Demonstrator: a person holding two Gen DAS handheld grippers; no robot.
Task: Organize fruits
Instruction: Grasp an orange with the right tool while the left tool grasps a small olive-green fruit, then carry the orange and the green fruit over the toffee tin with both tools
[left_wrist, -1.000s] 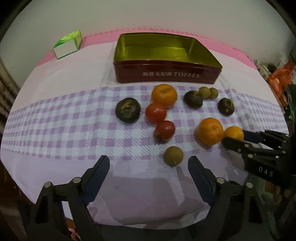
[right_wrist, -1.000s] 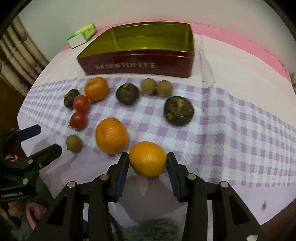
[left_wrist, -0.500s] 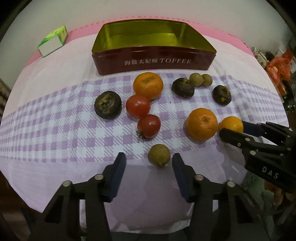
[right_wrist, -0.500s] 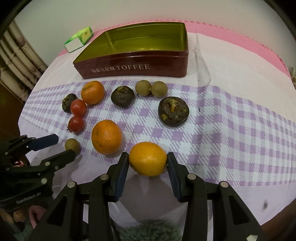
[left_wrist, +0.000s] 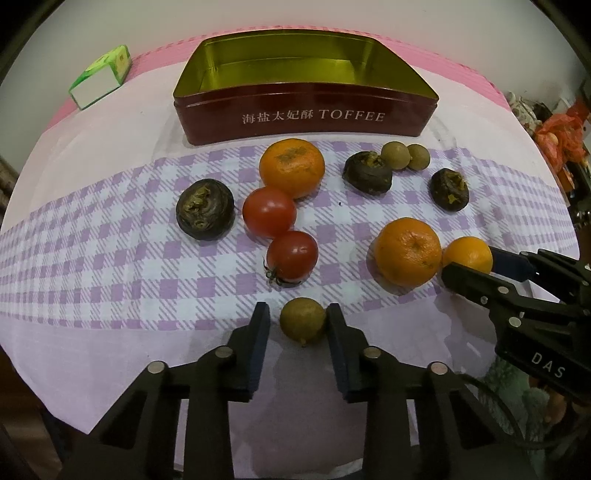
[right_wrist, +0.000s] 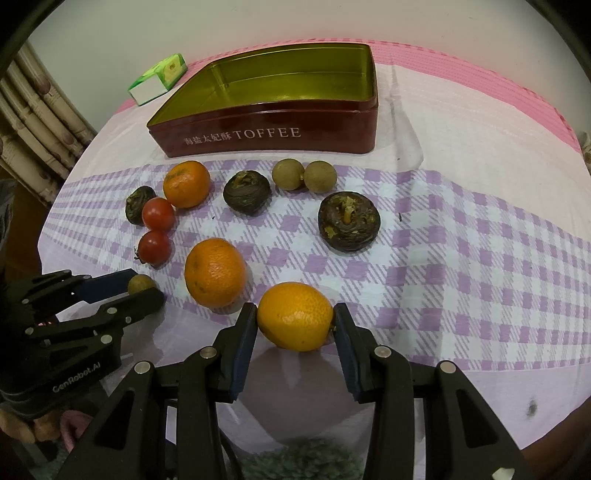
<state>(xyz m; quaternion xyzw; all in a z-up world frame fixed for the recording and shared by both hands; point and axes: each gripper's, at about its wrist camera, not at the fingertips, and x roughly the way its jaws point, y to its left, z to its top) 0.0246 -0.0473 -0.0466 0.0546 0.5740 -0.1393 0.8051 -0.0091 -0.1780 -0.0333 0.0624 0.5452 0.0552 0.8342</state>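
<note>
Purple-checked cloth (left_wrist: 110, 266) covers the table, with a red TOFFEE tin (left_wrist: 306, 114) at twelve o'clock and a green carton (left_wrist: 101, 75) at ten. Around the left gripper (left_wrist: 298, 325), a longan (left_wrist: 303, 320) sits between the fingers: the right pad touches it, a sliver of gap shows at the left. Two tomatoes (left_wrist: 291, 254) lie just beyond at twelve, a mandarin (left_wrist: 408, 252) at two. Right gripper (right_wrist: 295, 319) is clamped on a small orange (right_wrist: 295, 315), a water chestnut (right_wrist: 349, 221) ahead at one o'clock. Half a second ago the left fingers stood much wider, clear of the longan; the right's grasp is unchanged.
</note>
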